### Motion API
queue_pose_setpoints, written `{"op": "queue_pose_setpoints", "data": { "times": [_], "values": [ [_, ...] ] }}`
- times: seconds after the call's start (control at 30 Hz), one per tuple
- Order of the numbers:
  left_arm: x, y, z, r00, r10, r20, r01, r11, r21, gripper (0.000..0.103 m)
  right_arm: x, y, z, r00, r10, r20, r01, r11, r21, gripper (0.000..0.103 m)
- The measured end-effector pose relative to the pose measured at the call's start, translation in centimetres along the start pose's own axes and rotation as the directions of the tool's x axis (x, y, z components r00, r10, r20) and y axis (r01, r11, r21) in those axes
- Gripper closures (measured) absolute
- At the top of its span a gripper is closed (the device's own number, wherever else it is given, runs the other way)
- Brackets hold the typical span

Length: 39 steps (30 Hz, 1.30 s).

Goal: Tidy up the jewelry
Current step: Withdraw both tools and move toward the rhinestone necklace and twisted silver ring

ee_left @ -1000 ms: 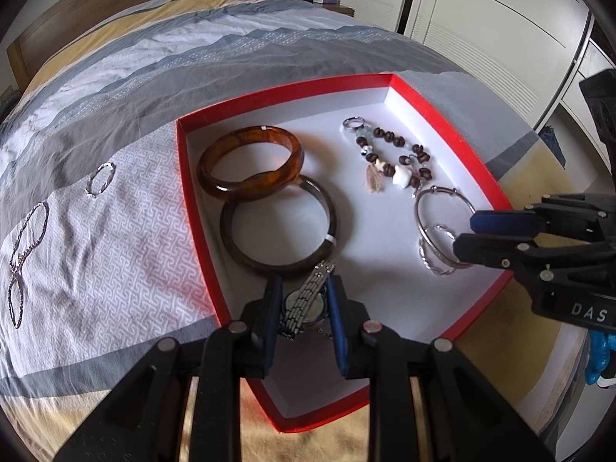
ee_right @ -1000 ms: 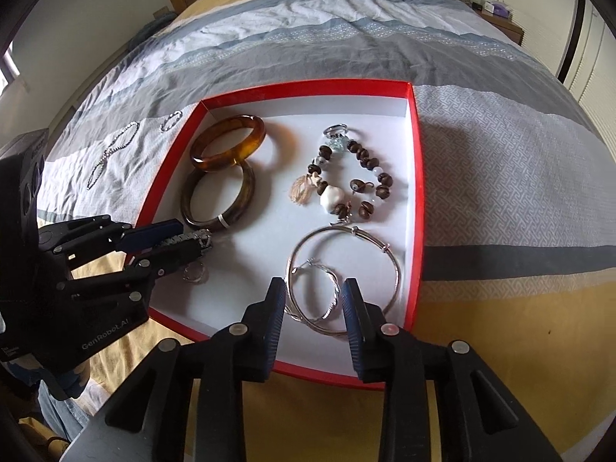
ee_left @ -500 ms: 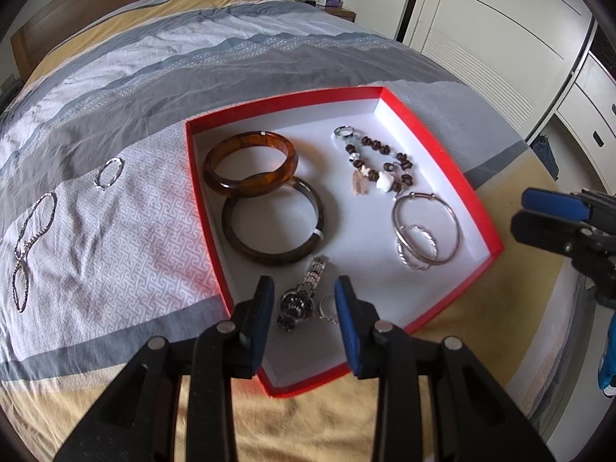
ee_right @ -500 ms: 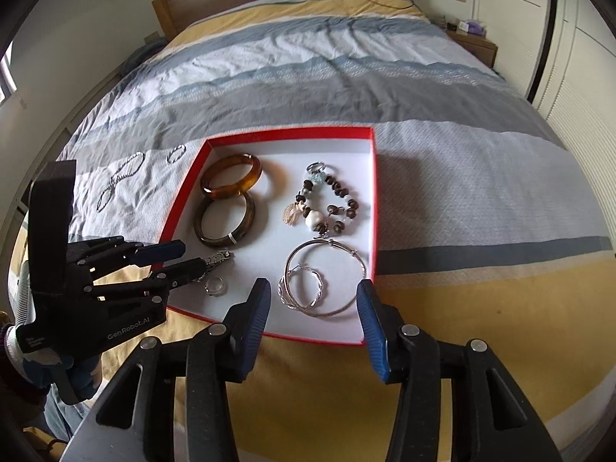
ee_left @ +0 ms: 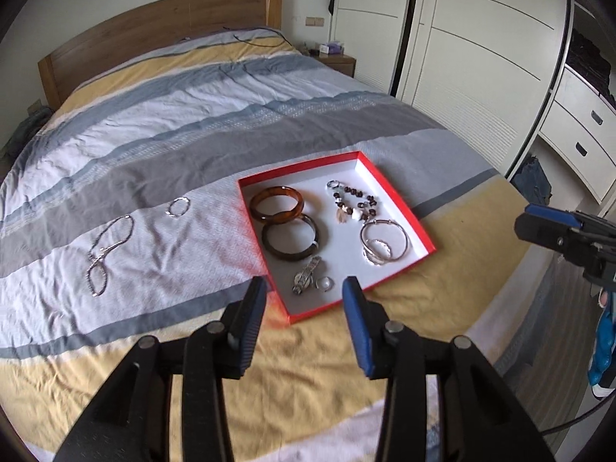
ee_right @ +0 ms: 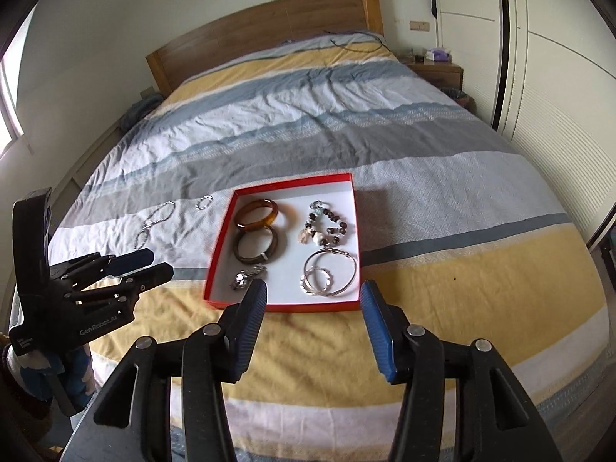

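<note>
The left tongs [ee_left: 304, 298] stood parted at the bottom of the left wrist view, their jaws having just been opening, with nothing between them and touching nothing. The right tongs [ee_right: 313, 302] likewise had just been opening and gripped nothing. Both hung apart from the red tray [ee_left: 389, 188] at mid-frame on the bed [ee_left: 192, 115], where the watch [ee_left: 306, 279] and silver bangles [ee_left: 383, 244] lay.
</note>
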<state>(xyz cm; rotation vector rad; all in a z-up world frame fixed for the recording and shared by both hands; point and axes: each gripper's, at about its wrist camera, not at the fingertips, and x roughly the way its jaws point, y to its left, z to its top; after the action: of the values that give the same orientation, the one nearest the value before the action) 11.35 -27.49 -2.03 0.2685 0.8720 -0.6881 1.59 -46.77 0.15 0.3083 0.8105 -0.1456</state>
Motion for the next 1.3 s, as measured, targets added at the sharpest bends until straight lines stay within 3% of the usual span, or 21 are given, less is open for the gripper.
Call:
{"op": "queue_pose_setpoints", "data": {
  "times": [0.33, 0.43, 0.57, 0.7, 0.97, 1.3],
  "values": [
    [-9.9, 1.2, -3.9, 0.992, 0.063, 0.105, -0.058, 0.997, -0.046, 0.062, -7.0, 4.8, -2.4, 0.993, 0.040, 0.113, -0.039, 0.999, -0.004, 0.052],
    [-12.7, 1.4, -5.2, 0.985, 0.103, 0.136, -0.097, 0.994, -0.050, 0.060, -8.7, 6.4, -3.0, 0.989, 0.054, 0.139, -0.052, 0.998, -0.021, 0.052],
    [-16.2, 2.0, -7.1, 0.973, 0.149, 0.175, -0.137, 0.987, -0.079, 0.058, -11.0, 8.7, -4.1, 0.983, 0.071, 0.172, -0.064, 0.997, -0.042, 0.042],
    [-19.5, 2.7, -9.3, 0.958, 0.195, 0.210, -0.176, 0.979, -0.105, 0.057, -12.6, 10.8, -5.4, 0.977, 0.095, 0.189, -0.084, 0.994, -0.066, 0.042],
    [-23.6, 5.4, -12.5, 0.937, 0.228, 0.265, -0.184, 0.966, -0.182, 0.053, -13.7, 14.0, -7.2, 0.975, 0.116, 0.192, -0.097, 0.990, -0.106, 0.042],
    [-25.3, 10.2, -14.4, 0.921, 0.241, 0.305, -0.168, 0.954, -0.248, 0.052, -11.7, 17.6, -7.0, 0.981, 0.111, 0.161, -0.092, 0.988, -0.126, 0.042]
  ]
}}
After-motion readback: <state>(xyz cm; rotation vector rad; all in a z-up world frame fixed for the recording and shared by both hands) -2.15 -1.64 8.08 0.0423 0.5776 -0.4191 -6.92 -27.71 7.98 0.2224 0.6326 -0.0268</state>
